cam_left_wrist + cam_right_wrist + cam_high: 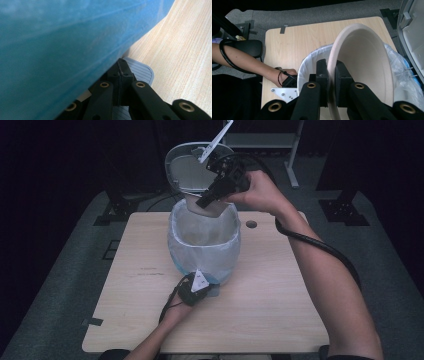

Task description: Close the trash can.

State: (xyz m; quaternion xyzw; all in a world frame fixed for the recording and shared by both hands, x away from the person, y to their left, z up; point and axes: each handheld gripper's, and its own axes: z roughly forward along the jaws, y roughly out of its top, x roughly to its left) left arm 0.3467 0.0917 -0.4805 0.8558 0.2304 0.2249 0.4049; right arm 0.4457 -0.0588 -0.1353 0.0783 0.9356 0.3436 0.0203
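A light wooden desk [260, 290] with rounded corners and a small round cable hole [251, 224] near its far edge stands on grey carpet [60, 290] in a dark room; black stand feet [345, 210] and a pale metal frame leg [292, 165] show beyond it.

Toward the far middle of the desk sits a blue round waste bin lined with a clear plastic bag [205, 245], its grey lid [187, 167] swung up and open behind it.

The right tool [212, 195], held in the person's right hand [257, 190], is raised over the bin's far rim. In the right gripper view its jaws are closed on the rim of a beige round paper bowl [364, 67], which is tipped on edge above the bin's mouth.

The left tool [202, 282] lies low on the desk against the near side of the bin. In the left gripper view its jaws are pressed together, with the blue bin wall [62, 50] touching them and a grey lined pad [142, 71] flat on the desk just beyond; whether they pinch anything cannot be told.
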